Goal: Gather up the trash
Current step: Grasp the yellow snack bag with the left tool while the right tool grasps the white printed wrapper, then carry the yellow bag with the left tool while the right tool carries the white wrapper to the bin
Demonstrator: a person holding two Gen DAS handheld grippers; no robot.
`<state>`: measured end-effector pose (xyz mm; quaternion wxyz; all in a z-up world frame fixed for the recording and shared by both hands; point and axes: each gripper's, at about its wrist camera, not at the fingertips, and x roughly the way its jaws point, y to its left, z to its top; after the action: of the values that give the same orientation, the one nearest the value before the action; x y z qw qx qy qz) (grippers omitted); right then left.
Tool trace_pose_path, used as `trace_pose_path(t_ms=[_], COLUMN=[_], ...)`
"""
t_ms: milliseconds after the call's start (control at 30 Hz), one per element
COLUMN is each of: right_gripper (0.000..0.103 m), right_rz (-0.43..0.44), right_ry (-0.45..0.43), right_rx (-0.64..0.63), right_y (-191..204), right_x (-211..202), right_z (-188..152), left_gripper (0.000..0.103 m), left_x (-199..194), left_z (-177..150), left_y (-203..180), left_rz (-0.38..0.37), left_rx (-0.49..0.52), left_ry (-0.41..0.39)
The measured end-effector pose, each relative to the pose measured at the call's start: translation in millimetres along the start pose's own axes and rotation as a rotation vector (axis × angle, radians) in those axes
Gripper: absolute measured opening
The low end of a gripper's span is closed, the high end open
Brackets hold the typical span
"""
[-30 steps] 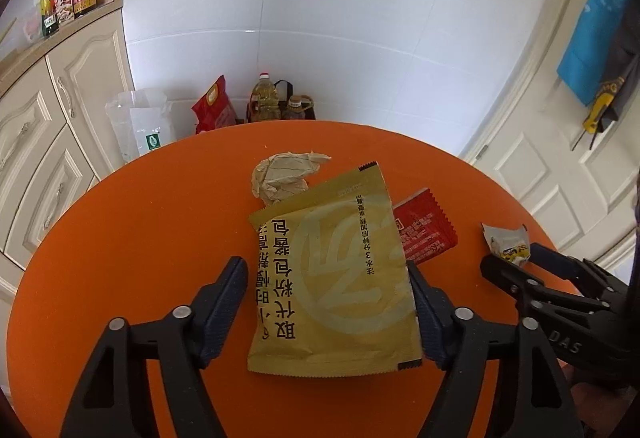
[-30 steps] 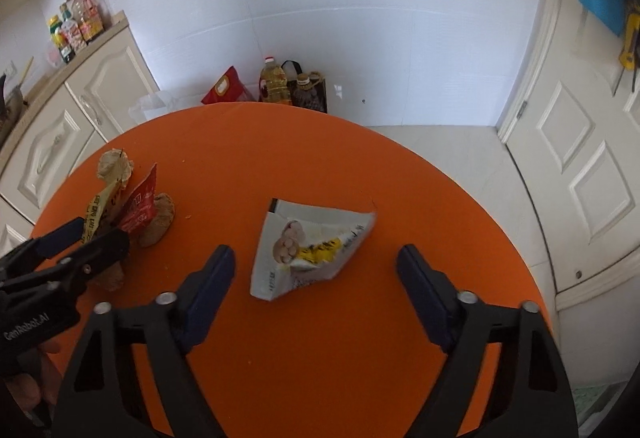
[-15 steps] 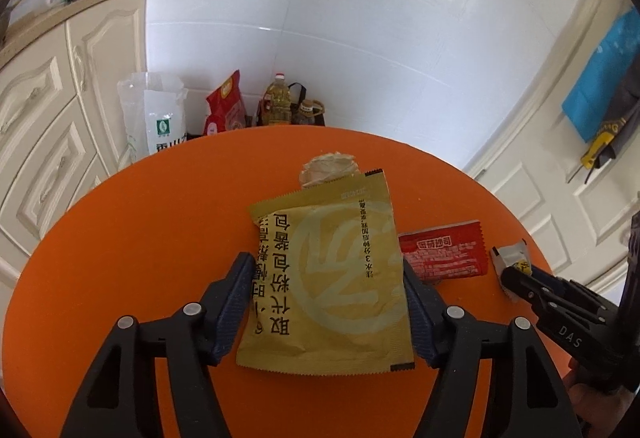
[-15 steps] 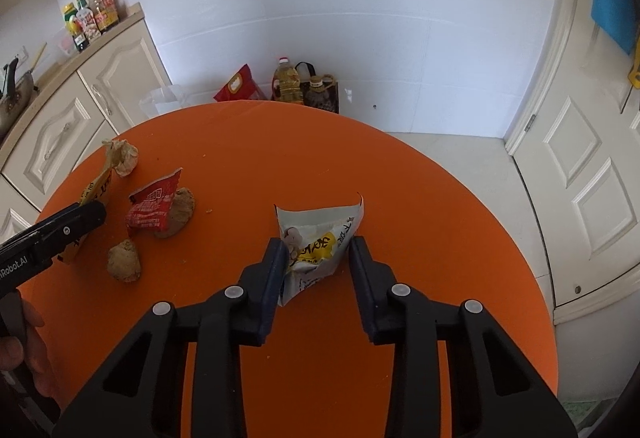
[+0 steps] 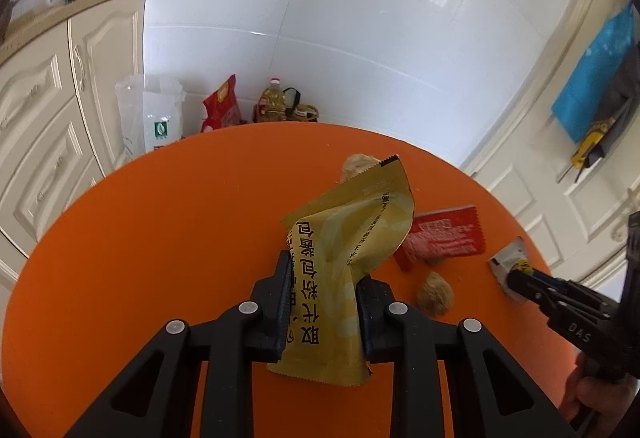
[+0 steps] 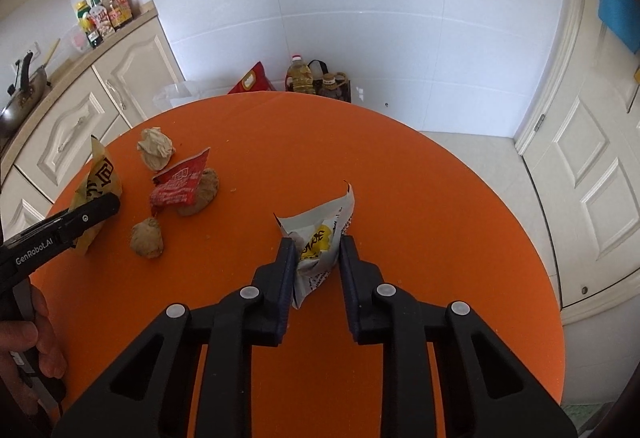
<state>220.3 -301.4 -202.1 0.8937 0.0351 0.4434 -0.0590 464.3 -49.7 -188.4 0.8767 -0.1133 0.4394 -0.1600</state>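
- While both tools' jaws are closing, each has a wrapper pinched between them over the round orange bench point(image 5: 160, 238).
- Left tool point(image 5: 322, 302): jaws closing on a yellow packet point(image 5: 344, 250), pads pressing both its sides; packet buckles, its upper half standing up crumpled, its lower edge hanging past the pads near the bench.
- Right tool point(image 6: 316, 258): jaws closing on a white wrapper point(image 6: 320, 238) with a yellow print; wrapper squeezed narrow between the pads, its torn top corner sticking up.
- In the left view the right tool shows at the right edge, the white wrapper in its tips.
- Loose trash on the bench: red packet point(image 5: 440, 238) flat just right of the yellow packet; brown paper ball point(image 5: 435, 293) near it; a second crumpled ball point(image 5: 358, 165) behind the yellow packet, partly hidden.
- Right view shows a third brown lump point(image 6: 204, 190) under the red packet's edge.
- Person's hand point(image 6: 28, 342) on the left tool's handle, bottom left of the right view.
- Background: cream cabinets point(image 5: 40, 98), bottles on top, oil bottle point(image 5: 274, 102) and red bag point(image 5: 222, 106) on the floor by the white wall.
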Motion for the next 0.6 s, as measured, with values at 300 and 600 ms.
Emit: trace_pose_path(t_ms=[300,600], right_gripper=[0.019,0.016], right_rz=[0.017,0.056], right_ry=[-0.027,-0.022], right_rx=[0.011,0.012], right_y=[-5.5,-4.1], right_x=[-34.1,-65.7], right_z=[-15.5,-53.2], left_gripper=[0.023,0.023], left_x=[-23.5,-53.5], left_z=[33.4,32.1], left_y=[-9.2,2.1], left_rz=[-0.081,-0.186], left_rx=[0.003,-0.033], left_ry=[-0.084,-0.054])
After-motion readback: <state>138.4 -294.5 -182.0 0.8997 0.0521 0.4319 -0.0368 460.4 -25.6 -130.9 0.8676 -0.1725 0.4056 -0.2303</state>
